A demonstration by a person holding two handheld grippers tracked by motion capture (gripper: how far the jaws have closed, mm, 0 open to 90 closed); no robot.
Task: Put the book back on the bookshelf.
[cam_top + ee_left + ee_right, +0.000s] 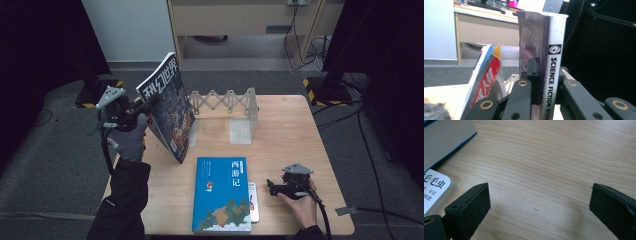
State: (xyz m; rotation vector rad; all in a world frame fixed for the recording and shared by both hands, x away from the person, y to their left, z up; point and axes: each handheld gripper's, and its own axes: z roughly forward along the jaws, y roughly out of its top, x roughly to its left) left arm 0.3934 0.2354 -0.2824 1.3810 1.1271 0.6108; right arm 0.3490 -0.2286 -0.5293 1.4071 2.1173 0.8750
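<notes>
My left gripper (144, 107) holds a magazine (169, 107) up off the table's left side, tilted, its dark illustrated cover facing the table. In the left gripper view the jaws of that gripper (549, 71) are shut on the white spine of the magazine (554, 75), which reads SCIENCE FICTION WORLD. A leaf with red lettering (486, 82) splays away to the left; I cannot tell whether it belongs to the magazine. My right gripper (272, 187) rests low near the front right, its jaws wide apart over bare wood (539, 197).
A white folding book rack (227, 102) stands at the back middle of the wooden table (290, 135). A blue book (222, 192) lies flat at the front, over a small white book (254, 200). The white book (435, 190) lies just left of the right jaws.
</notes>
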